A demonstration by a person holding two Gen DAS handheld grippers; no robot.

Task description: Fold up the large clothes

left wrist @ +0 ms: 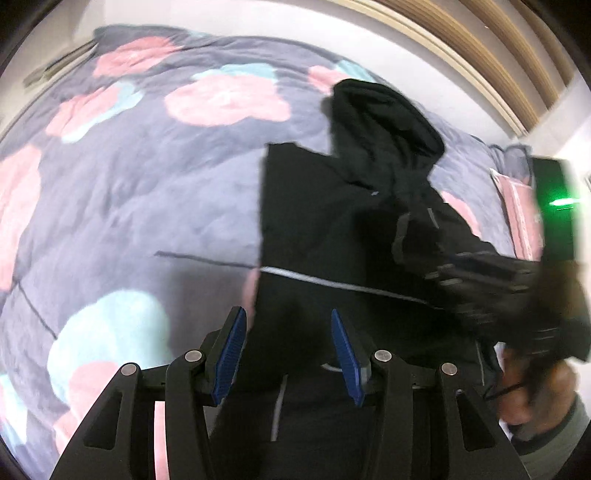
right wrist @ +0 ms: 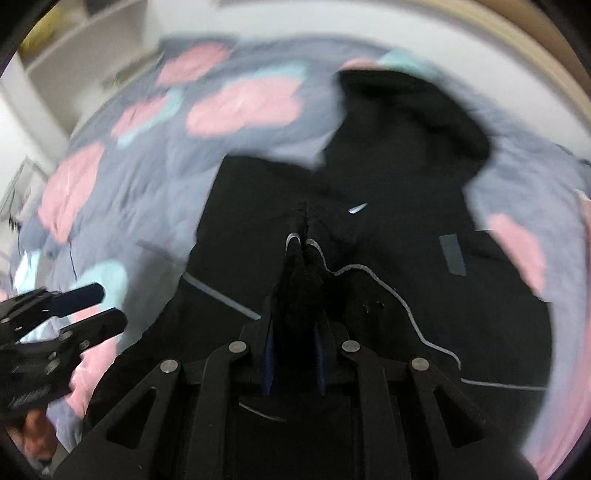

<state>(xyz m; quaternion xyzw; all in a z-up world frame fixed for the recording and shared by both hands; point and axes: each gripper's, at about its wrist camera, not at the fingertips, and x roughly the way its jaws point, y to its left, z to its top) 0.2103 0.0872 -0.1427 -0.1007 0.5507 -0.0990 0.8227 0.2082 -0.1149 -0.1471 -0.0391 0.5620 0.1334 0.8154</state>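
A large black hooded jacket [left wrist: 325, 206] with thin grey piping lies spread on the bed, its hood [left wrist: 384, 114] toward the far side. My left gripper [left wrist: 286, 332] is open and empty, hovering over the jacket's near left edge; it also shows in the right wrist view [right wrist: 99, 306] at the left. My right gripper [right wrist: 295, 325] is shut on a bunched fold of the black jacket [right wrist: 369, 184] and lifts it above the garment. In the left wrist view the right gripper [left wrist: 436, 273] shows blurred at the right, holding black cloth.
A grey quilt [left wrist: 129, 192] with pink and pale blue blotches covers the bed. A pink pillow [left wrist: 517, 218] lies at the far right. A white wall and wooden headboard slats [left wrist: 498, 55] stand behind. A white shelf [right wrist: 85, 33] is at the upper left.
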